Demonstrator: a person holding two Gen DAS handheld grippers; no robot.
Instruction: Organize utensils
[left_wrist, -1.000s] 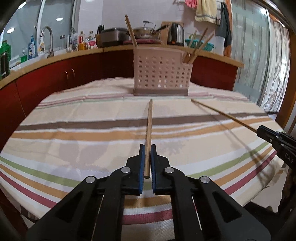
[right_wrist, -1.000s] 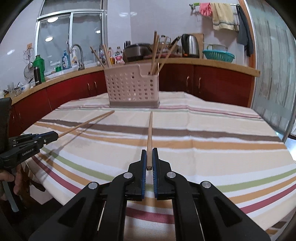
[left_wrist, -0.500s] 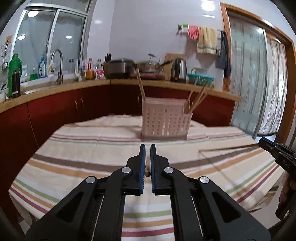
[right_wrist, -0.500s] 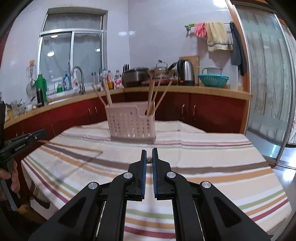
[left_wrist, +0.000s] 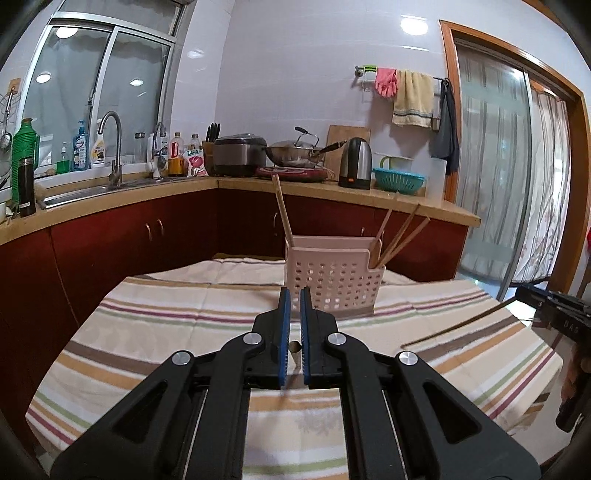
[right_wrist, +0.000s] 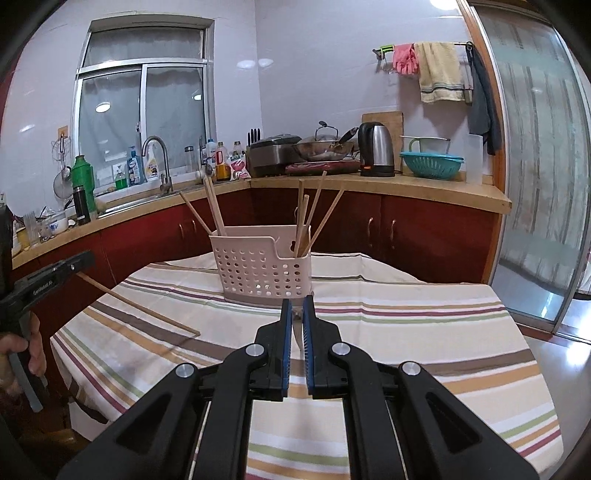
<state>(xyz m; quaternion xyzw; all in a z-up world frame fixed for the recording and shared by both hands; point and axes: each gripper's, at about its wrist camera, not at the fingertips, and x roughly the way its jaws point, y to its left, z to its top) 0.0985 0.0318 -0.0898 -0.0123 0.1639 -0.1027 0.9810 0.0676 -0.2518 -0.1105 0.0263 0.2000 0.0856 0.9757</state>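
Aloft, each hand-held gripper (left_wrist: 294, 295) (left and right (right_wrist: 296, 304)) clamps a chopstick (right_wrist: 138, 306).

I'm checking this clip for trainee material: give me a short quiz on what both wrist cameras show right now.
1. True or false: the left gripper is empty.
2. The pink utensil holder stands: A) on the kitchen counter, B) on the striped tablecloth, C) in the sink.
3. What does the right gripper hold?

Key
1. False: it is shut on the left chopstick.
2. B.
3. The right chopstick, raised clear of the cloth.
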